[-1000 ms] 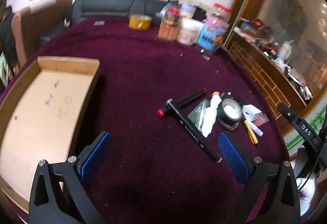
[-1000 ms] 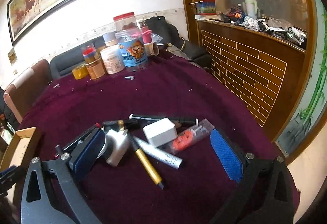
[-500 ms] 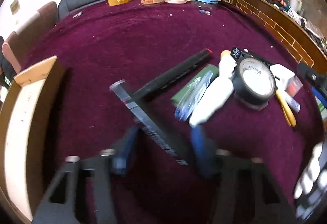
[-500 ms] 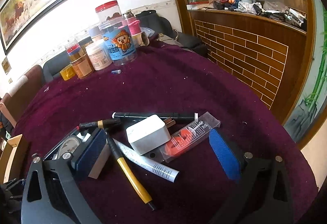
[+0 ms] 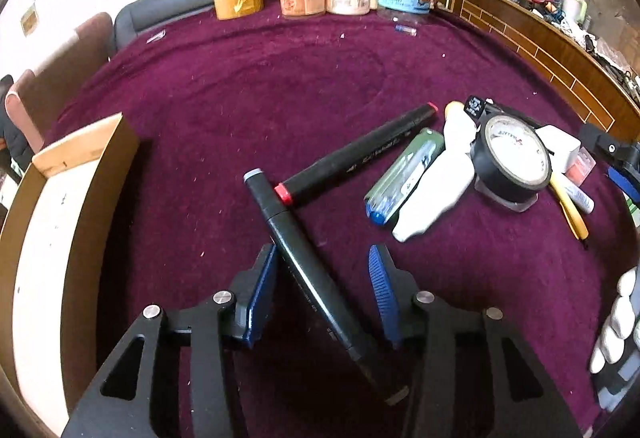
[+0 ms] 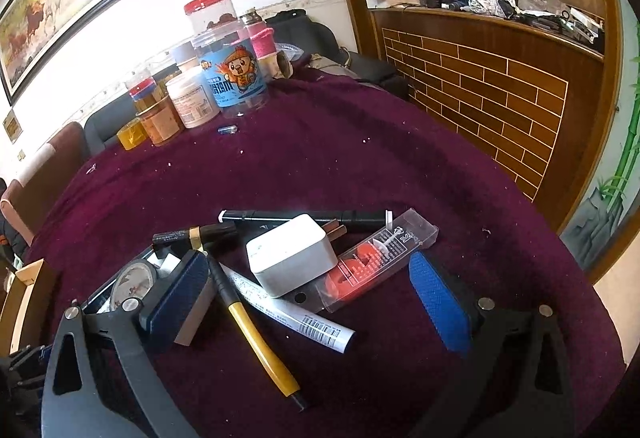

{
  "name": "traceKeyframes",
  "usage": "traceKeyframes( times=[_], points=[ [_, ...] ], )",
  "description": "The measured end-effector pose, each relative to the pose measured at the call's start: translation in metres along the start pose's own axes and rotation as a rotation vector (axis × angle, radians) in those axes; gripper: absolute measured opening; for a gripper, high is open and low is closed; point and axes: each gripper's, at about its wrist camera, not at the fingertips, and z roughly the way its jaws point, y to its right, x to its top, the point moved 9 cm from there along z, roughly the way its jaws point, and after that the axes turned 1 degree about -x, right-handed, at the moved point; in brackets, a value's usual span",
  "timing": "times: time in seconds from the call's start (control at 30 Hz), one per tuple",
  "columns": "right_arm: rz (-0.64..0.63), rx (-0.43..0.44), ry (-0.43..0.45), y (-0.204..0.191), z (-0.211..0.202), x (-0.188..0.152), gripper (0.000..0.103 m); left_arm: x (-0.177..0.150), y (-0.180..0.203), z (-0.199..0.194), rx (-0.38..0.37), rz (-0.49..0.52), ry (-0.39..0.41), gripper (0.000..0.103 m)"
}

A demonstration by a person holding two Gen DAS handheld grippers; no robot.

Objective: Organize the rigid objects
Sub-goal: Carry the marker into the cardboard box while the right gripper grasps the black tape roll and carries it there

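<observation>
Lying diagonally between left tongs point(image 5: 324, 278): black marker point(image 5: 308, 262).

Right gripper point(image 6: 316, 302) wide apart over clutter on the maroon worktop point(image 6: 360, 166): white box point(image 6: 292, 254) w/ clear orange-filled case point(image 6: 376, 262) beside it, yellow-handled tool point(image 6: 256, 334), white marker point(image 6: 288, 312). Jars point(image 6: 232, 74) at far edge. Gauge point(image 6: 130, 278) at left, partly hidden, possibly a dial.

A napped, matt burgundy cloth covers the tabletop point(image 5: 280, 86), the box point(image 5: 92, 158) is raw brown cardboard, the black marker point(image 5: 308, 262) is smooth glossy plastic, and the charger point(image 6: 292, 254) is matt white plastic.
</observation>
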Motion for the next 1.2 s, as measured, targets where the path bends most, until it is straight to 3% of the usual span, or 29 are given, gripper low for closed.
traceKeyframes(
  times=[0.07,0.13,0.33,0.43,0.53,0.6,0.7,0.77,0.8,1.03,1.2],
  points=[
    [0.008,0.0,-0.002,0.001,0.001,-0.001,0.101,-0.002,-0.004,-0.006,-0.064,-0.032,-0.001,0.012],
    [0.011,-0.001,-0.008,0.001,0.002,-0.001,0.101,-0.006,-0.01,-0.014,-0.137,-0.085,-0.01,0.011],
    [-0.063,0.033,-0.004,-0.018,-0.015,0.001,0.101,-0.009,-0.029,-0.073,-0.239,-0.144,0.112,0.011],
    [-0.21,0.068,0.008,-0.053,-0.03,0.005,0.101,-0.009,-0.037,-0.095,-0.269,-0.156,0.156,0.011],
    [-0.368,0.061,-0.037,-0.085,-0.021,-0.002,0.075,-0.008,-0.039,-0.104,-0.292,-0.169,0.171,0.011],
    [-0.435,0.05,-0.086,-0.099,-0.004,-0.011,0.047,-0.012,-0.041,-0.108,-0.304,-0.179,0.179,0.011],
    [-0.477,0.044,-0.157,-0.108,0.025,-0.024,0.031,-0.018,-0.045,-0.115,-0.307,-0.191,0.188,0.011],
    [-0.508,0.038,-0.134,-0.114,0.026,-0.022,0.024,-0.021,-0.052,-0.12,-0.3,-0.198,0.196,0.011],
    [-0.522,0.05,-0.14,-0.119,0.026,-0.024,0.01,-0.021,-0.057,-0.123,-0.295,-0.204,0.202,0.011],
    [-0.466,0.186,-0.167,-0.141,-0.004,-0.026,0.008,-0.022,-0.101,-0.138,-0.269,-0.258,0.238,0.011],
    [-0.447,0.338,-0.171,-0.191,-0.035,-0.023,0.008,-0.014,-0.13,-0.134,-0.235,-0.279,0.238,0.011]
  ],
)
